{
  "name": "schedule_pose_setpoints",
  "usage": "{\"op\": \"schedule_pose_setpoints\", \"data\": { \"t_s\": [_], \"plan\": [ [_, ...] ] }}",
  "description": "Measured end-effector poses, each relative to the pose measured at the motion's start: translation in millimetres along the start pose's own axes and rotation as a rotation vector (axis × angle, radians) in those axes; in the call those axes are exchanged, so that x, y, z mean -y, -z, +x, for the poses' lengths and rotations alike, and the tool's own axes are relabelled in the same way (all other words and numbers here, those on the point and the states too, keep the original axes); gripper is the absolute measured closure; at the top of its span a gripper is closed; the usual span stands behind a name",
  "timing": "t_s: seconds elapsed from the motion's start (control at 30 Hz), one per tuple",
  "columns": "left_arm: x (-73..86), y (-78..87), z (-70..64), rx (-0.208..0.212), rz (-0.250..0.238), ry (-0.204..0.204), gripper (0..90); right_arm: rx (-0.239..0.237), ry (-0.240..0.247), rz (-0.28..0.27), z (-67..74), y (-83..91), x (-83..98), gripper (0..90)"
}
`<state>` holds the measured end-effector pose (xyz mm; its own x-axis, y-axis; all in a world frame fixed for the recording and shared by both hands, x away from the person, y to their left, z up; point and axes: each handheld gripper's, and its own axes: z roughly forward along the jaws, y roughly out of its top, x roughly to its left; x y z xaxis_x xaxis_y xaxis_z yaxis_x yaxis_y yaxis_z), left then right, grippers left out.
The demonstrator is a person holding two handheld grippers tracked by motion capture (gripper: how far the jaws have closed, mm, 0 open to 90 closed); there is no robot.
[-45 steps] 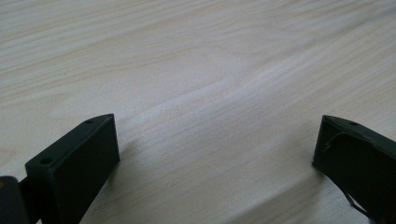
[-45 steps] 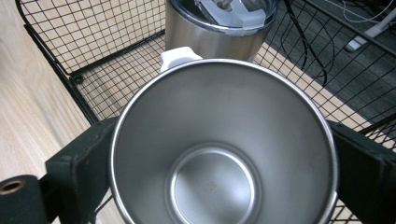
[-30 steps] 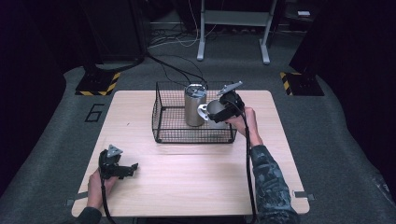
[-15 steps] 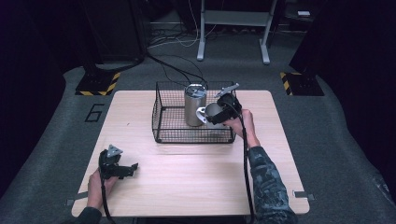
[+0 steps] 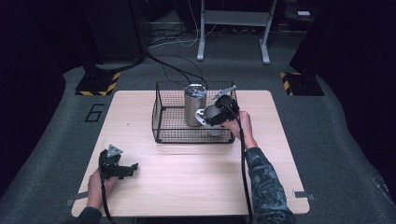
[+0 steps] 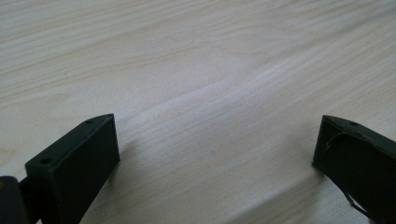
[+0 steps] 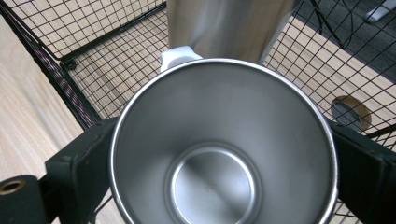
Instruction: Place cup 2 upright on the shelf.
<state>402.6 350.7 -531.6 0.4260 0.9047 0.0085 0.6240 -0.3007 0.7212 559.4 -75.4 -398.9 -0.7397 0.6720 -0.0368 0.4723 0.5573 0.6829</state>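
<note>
A black wire basket (image 5: 161,127) stands on the wooden table (image 5: 196,186), with a tall steel canister (image 5: 193,105) upright inside it. My right gripper (image 5: 219,112) is shut on a steel cup (image 5: 208,113) with a white handle, held at the basket's right part close to the canister. In the right gripper view the cup (image 7: 219,154) is empty, its mouth faces the camera, and the black jaws press on both its sides; the canister (image 7: 229,25) rises just behind it. My left gripper (image 5: 128,169) rests open on the table at the front left, with bare wood between its fingers (image 6: 74,158).
The basket's mesh floor (image 7: 116,74) lies under the cup, its near wall (image 7: 56,70) to the left. A round hole (image 7: 351,112) shows in the tabletop beyond the mesh. On the floor behind the table lie cables (image 5: 177,70) and stand feet.
The right gripper has carried the cup a little left and down, closer to the canister in the basket. The left gripper has stayed put.
</note>
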Motion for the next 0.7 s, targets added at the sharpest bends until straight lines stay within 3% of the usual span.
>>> {"op": "schedule_pose_setpoints", "data": {
  "t_s": [0.33,0.7],
  "plan": [
    [0.0,0.0,0.0,0.0,0.0,0.0,0.0,-0.009,0.0,0.007,-0.1,-5.4,4.3,5.5],
    [0.0,0.0,0.0,0.0,0.0,0.0,0.0,-0.007,-0.044,0.021,-0.6,-12.3,10.5,5.4]
  ]
}}
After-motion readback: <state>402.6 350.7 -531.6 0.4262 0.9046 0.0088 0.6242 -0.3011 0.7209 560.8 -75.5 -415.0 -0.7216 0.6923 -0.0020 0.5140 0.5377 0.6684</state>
